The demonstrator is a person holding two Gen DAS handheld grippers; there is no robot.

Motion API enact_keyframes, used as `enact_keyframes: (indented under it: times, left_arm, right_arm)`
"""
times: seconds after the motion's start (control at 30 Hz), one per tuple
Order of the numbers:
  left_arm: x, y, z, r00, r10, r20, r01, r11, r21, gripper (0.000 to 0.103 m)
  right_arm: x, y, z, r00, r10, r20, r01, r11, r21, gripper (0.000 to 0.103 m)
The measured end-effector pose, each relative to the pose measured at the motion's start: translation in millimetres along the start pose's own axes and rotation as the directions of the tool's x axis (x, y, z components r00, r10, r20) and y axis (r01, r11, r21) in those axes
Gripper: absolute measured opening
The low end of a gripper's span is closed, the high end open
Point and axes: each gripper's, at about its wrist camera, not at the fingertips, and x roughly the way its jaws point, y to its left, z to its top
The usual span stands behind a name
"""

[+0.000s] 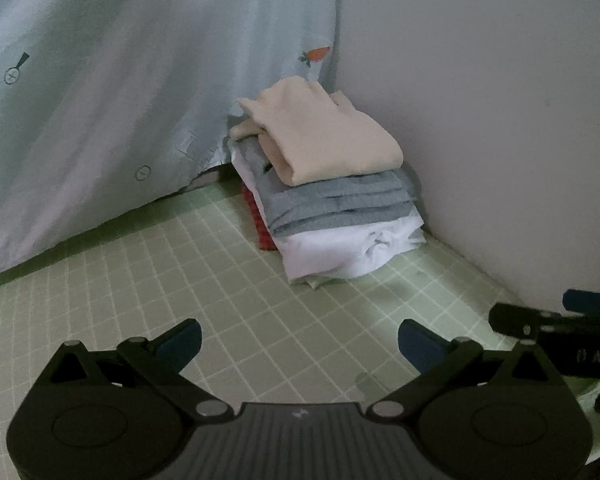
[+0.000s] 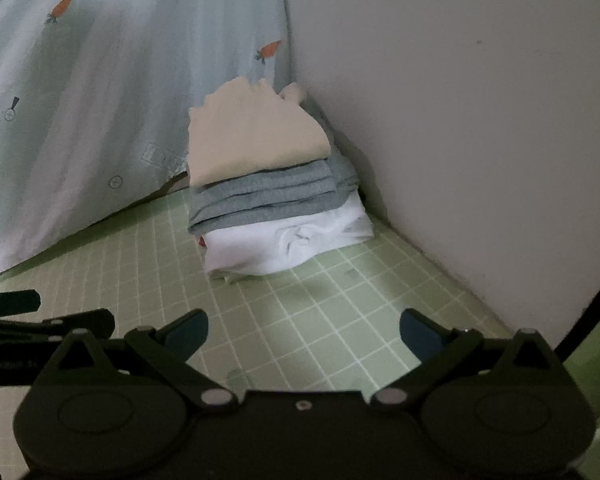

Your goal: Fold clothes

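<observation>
A stack of folded clothes sits in the corner on the green checked mat (image 1: 220,280): a cream garment (image 1: 324,136) (image 2: 252,136) on top, a grey one (image 1: 340,204) (image 2: 268,196) under it, a white one (image 1: 340,248) (image 2: 284,240) below, and a red patterned piece (image 1: 256,216) peeking out at the bottom. My left gripper (image 1: 299,346) hangs open over bare mat, short of the stack, nothing between its fingers. My right gripper (image 2: 304,336) is open too, also empty and short of the stack. Each gripper shows at the other view's edge.
A pale curtain (image 1: 120,100) with carrot prints hangs at the left and reaches the mat behind the stack. A plain wall (image 1: 480,120) closes the right side. Green checked mat (image 2: 300,300) lies between the grippers and the stack.
</observation>
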Motion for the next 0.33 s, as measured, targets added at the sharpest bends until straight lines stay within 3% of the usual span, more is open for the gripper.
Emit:
enact_keyframes:
  times: [0.33]
  left_arm:
    - [-3.6,-2.1,4.7,1.0,-0.002,0.03,0.001,1.0,0.022,0.103]
  right_arm:
    - [-9.3,-2.2,-1.3,1.0,-0.004,0.025,0.003,1.0,0.012,0.103]
